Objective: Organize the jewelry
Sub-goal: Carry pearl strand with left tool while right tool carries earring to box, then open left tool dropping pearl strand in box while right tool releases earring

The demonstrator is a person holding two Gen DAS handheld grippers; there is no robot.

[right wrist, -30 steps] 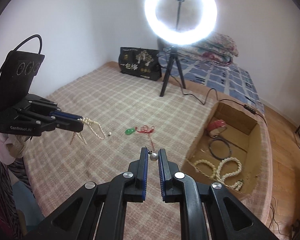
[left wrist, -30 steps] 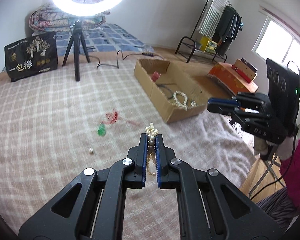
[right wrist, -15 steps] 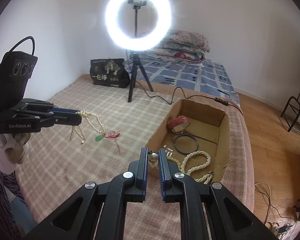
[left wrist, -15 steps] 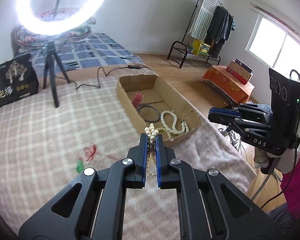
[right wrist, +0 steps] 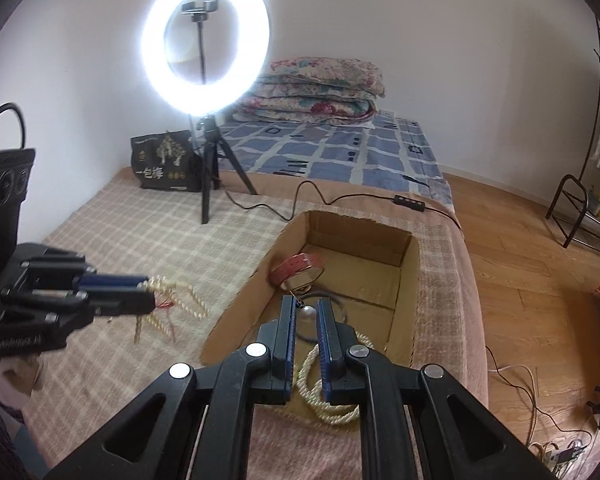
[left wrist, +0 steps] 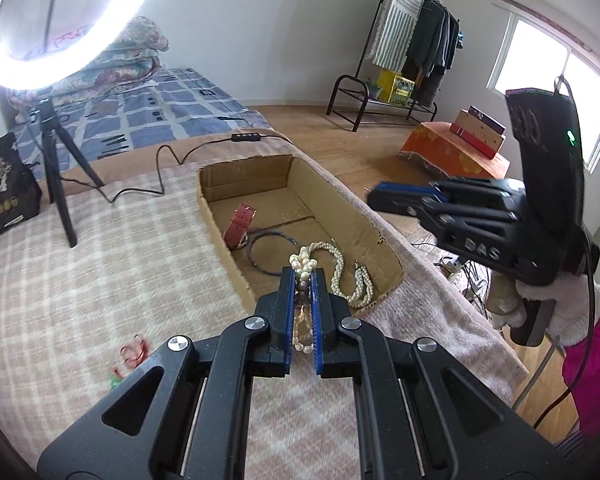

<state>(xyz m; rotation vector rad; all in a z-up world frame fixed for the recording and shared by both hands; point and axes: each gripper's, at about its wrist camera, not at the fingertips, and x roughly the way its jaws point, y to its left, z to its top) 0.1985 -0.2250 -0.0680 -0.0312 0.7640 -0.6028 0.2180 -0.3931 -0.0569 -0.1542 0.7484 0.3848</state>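
Over the near end of the cardboard box (left wrist: 384, 236), the left hand-held gripper (left wrist: 301, 276) pinches a bunched pearl necklace (left wrist: 302, 264) between its blue pads, loops of it hanging below the jaws. The right hand-held gripper (right wrist: 307, 312) is narrowed around a small silver pearl earring (right wrist: 309, 312) and hangs above the box interior. The box lies on a bed covered with a checked blanket (left wrist: 100, 280). Inside the box lie a red leather band (right wrist: 296, 270), a dark cord ring (left wrist: 268, 248) and a coil of white pearl strands (left wrist: 344, 276). On the blanket to the left of the box lies a red-string pendant with a green stone (left wrist: 130, 356). A lit ring light (right wrist: 206, 40) on a tripod stands at the blanket's far edge, beside a black bag (right wrist: 164, 162).
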